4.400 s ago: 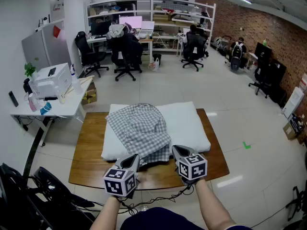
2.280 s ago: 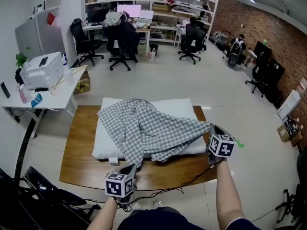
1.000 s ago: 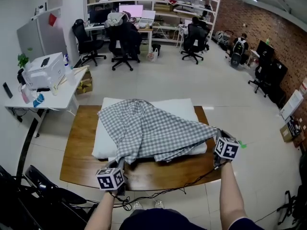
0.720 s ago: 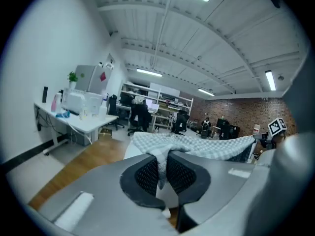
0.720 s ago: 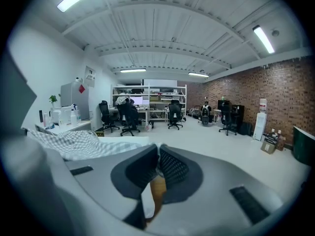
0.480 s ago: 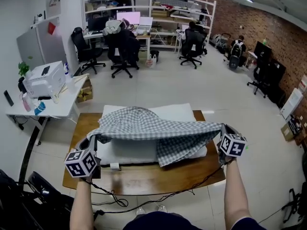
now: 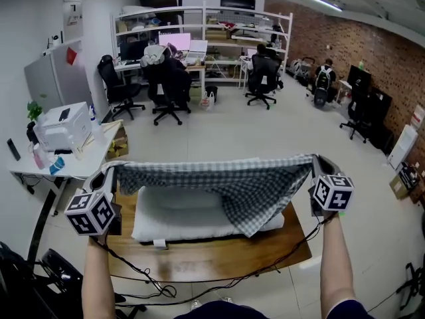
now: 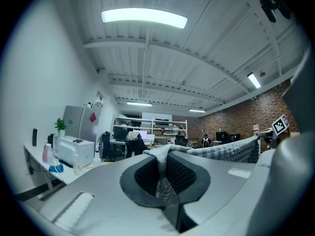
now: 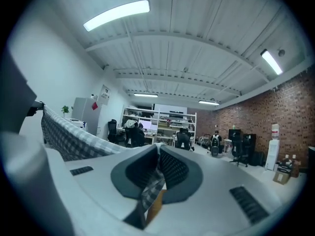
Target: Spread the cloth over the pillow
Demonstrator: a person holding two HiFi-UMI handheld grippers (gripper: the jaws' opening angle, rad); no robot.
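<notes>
A grey-and-white checked cloth (image 7: 232,181) hangs stretched in the air between my two grippers, above a white pillow (image 7: 192,214) on a wooden table (image 7: 219,258). My left gripper (image 7: 106,175) is shut on the cloth's left corner (image 8: 162,181), raised at the pillow's left end. My right gripper (image 7: 317,163) is shut on the right corner (image 9: 152,186), raised at the pillow's right end. The cloth sags lower on its right half, and hides the pillow's far edge. Both gripper views point up toward the ceiling and the room.
Cables (image 7: 159,281) trail from the grippers across the table's near edge. A white side table (image 7: 46,168) with a printer (image 7: 61,125) stands to the left. Office chairs (image 7: 169,85) and desks fill the far end of the room.
Both grippers have risen and moved apart, lifting the cloth off the pillow and pulling it taut; the left gripper swung out to the left end.
</notes>
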